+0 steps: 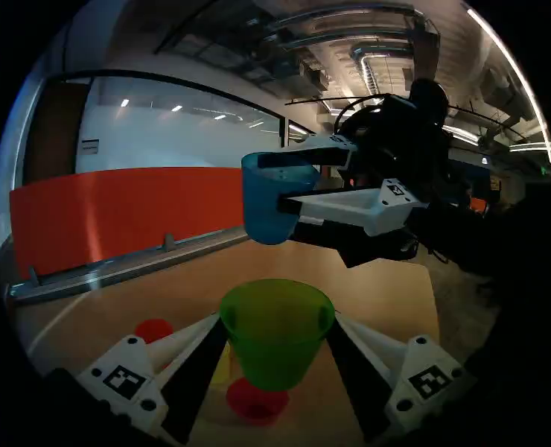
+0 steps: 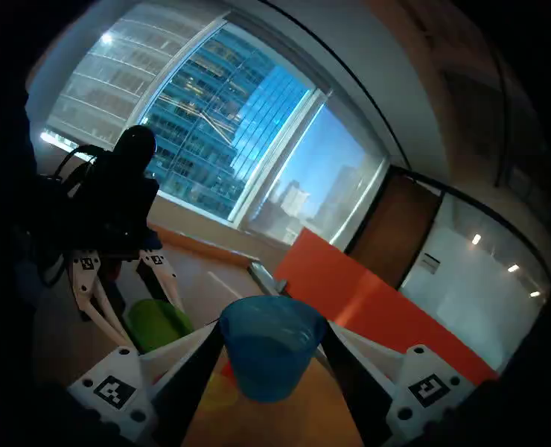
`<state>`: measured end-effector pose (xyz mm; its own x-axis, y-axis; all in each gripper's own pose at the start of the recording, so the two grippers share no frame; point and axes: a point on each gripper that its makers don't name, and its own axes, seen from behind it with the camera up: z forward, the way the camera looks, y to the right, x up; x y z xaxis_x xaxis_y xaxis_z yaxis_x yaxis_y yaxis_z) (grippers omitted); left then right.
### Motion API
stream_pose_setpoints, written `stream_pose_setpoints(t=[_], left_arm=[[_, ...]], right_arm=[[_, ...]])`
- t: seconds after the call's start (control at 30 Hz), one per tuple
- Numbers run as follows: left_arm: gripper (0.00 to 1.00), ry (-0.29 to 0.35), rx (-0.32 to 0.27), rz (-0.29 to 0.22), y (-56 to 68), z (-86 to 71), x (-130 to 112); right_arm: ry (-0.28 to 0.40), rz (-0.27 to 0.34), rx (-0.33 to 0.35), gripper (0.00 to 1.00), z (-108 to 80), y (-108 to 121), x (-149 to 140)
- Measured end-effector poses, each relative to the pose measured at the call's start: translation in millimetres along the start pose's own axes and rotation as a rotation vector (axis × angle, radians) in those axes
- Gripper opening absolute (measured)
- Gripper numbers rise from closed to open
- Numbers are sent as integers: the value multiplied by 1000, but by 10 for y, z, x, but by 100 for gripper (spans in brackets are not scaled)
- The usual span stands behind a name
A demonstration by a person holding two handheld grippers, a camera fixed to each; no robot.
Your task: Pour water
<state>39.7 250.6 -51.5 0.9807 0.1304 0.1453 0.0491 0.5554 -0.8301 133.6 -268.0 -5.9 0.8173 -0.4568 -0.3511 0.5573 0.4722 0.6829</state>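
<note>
Your left gripper [image 1: 277,322] is clamped on the green cup [image 1: 277,350], upright, low over the wooden table [image 1: 380,290]; your right gripper [image 1: 278,181] grips the blue cup [image 1: 264,212], held higher and beyond the green rim, apart from it; one small red piece [image 1: 154,328] lies beside the green cup, another [image 1: 257,402] beneath it; at the right of the left gripper view the table edge drops to open floor.

The translucent green cup [image 1: 278,339] sits upright, mouth open, over the wooden table [image 1: 365,290]. The translucent blue cup [image 1: 272,197] hangs higher over the same table, farther from its near edge, with its rim uppermost.
</note>
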Motion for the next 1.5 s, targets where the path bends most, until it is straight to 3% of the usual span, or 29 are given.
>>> stream_pose_setpoints(t=[0.7, 1.5], left_arm=[[87, 11, -27, 11, 116, 104, 82], [87, 24, -42, 20, 179, 152, 173]], right_arm=[[7, -274, -31, 92, 45, 190, 211], [-16, -491, -39, 92, 70, 262, 300]])
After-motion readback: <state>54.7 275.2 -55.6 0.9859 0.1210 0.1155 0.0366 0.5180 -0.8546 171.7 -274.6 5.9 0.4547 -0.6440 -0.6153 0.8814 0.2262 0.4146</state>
